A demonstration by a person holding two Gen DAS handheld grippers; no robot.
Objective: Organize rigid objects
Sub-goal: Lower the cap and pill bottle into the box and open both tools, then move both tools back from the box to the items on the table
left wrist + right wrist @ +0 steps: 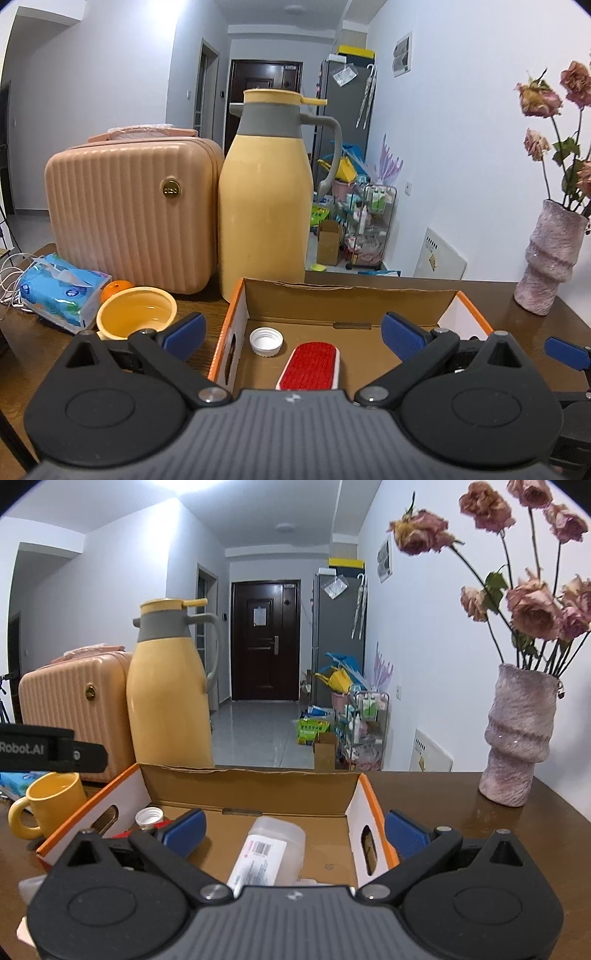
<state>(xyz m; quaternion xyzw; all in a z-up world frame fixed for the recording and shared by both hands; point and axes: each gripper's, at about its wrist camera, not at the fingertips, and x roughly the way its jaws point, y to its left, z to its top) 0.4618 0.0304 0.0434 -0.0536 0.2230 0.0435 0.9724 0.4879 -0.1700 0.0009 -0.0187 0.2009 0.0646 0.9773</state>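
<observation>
Over the open cardboard box with orange-edged white side flaps (236,325), in the left wrist view, the left tool (293,334) is held released, its blue pads spread wide and nothing between them. Inside the box a white plastic screw cap (266,341) and a red-bristled, white-framed brush (309,367) are seen lying just beside each other on the cardboard floor. A yellow ceramic mug (137,316) is seen on the dark wooden worktop (33,350) left of the box, apparently empty, and is probably yet to be sorted. A slip could be caused by its smooth glaze, and the nearby tall yellow thermos jug with a grey collar (266,206) could be knocked by a careless reach.

From the right wrist view, the right tool (295,832) is likewise released and empty above the box. A translucent plastic bottle with a barcode label (269,849) is seen lying on its side inside. The textured pink vase of dried roses (517,738) stands well apart on the right; it could be toppled by a wide swing.
</observation>
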